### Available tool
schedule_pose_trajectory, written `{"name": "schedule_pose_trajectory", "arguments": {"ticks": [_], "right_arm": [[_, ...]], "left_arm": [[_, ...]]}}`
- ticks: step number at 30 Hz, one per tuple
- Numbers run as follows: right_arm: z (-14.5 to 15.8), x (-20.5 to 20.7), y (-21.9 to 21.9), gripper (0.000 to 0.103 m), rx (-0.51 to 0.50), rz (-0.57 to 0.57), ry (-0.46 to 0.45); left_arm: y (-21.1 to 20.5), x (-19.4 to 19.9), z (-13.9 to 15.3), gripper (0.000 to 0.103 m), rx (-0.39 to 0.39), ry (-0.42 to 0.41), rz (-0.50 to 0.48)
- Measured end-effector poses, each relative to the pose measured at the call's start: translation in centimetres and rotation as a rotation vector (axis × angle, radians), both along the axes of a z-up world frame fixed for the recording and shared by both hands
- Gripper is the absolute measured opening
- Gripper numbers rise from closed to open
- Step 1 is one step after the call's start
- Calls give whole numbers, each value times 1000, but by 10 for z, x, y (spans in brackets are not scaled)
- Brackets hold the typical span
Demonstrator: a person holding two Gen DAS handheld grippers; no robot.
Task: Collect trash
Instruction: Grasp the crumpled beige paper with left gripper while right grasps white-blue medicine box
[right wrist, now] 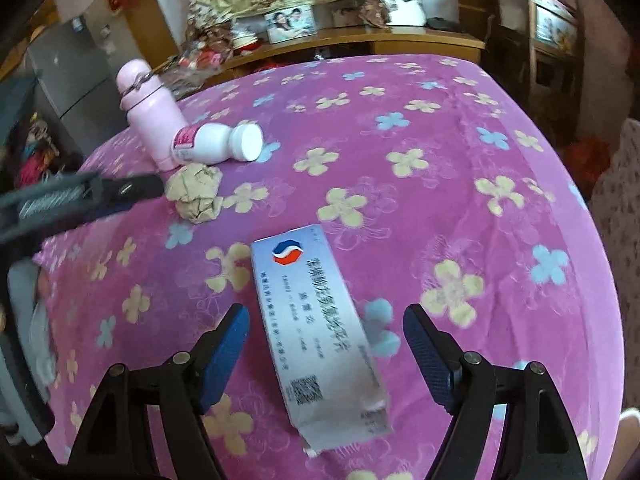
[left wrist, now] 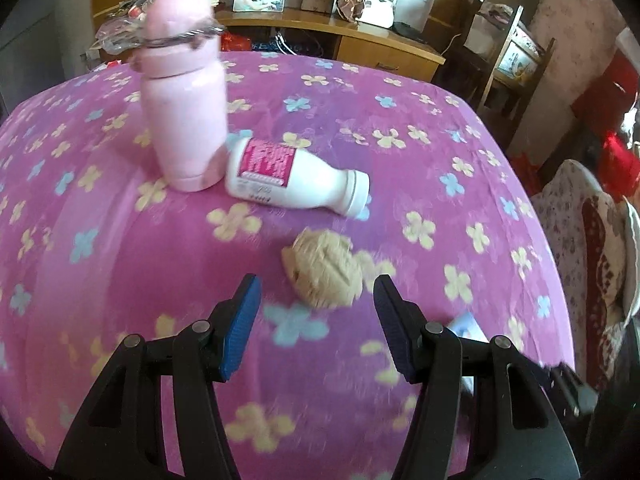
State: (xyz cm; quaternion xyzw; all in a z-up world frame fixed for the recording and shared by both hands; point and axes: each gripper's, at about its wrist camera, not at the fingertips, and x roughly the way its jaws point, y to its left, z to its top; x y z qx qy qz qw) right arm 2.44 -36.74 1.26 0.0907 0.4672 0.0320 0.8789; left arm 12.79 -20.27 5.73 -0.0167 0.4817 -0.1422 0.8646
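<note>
**Both tongs lined up, nothing picked yet**

I have the left gripper (left wrist: pixel 316 304) spread wide with the paper ball (left wrist: pixel 323 270) just beyond its tips, a little right of centre. The right gripper (right wrist: pixel 326 334) is spread too, and the box (right wrist: pixel 320 336) lies flat between its fingers, long side running away from me; neither pinches anything. I judge this as the reach-in step of the collecting: both hands are placed for a grab but not closed.

Next, I would push the left forward until the ball sits between the pads, then close. The right needs lowering onto the box's long sides, then a squeeze.

The white bottle (left wrist: pixel 296 178) lies on its side just beyond the ball, its base against the upright pink flask (left wrist: pixel 186 116). Going too far forward could nudge the bottle. The cloth (left wrist: pixel 440 140) is bare to the right and far side, so there is room to lift out that way. No bin shows in either view.
</note>
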Motion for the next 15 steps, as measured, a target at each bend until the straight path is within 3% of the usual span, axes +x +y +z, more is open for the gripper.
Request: {"name": "schedule_pose_trajectory", "arguments": {"ticks": [5, 7, 8, 9, 10, 11, 15], "right_arm": [[-7, 7, 7, 77, -49, 15, 3], [-8, 6, 6, 71, -59, 5, 0], [-8, 5, 6, 68, -73, -3, -3], [-8, 3, 7, 59, -83, -4, -5], [-7, 1, 7, 48, -94, -2, -9], [-7, -1, 7, 47, -101, 3, -11], [-5, -15, 9, 45, -91, 31, -2]], "left_arm": [[-12, 23, -19, 57, 40, 14, 28], [-12, 27, -26, 56, 37, 34, 39], [-10, 28, -31, 53, 30, 53, 42], [-9, 27, -35, 38, 16, 68, 36], [-7, 22, -36, 29, 0, 58, 21], [-6, 18, -34, 25, 0, 51, 10], [1, -4, -28, 21, -17, 64, -20]]}}
